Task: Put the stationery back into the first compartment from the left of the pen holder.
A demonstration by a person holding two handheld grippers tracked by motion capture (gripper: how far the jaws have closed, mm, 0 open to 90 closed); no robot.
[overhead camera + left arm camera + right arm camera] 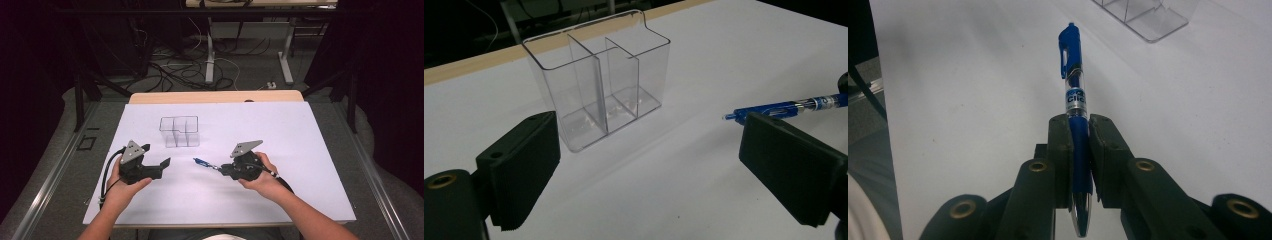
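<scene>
Clamping a blue pen (1075, 107) between its fingers, the right gripper (220, 169) is pointing its clip end leftward; the left gripper (156, 156) is resting spread wide, the clear organizer (596, 82) just beyond its fingers.

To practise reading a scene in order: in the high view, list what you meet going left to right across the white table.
Left gripper → clear organizer → blue pen → right gripper.

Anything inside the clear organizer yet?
No. The clear organizer has three compartments, all empty; its walls hide nothing. The blue pen is clamped in the right gripper, apart from it.
</scene>
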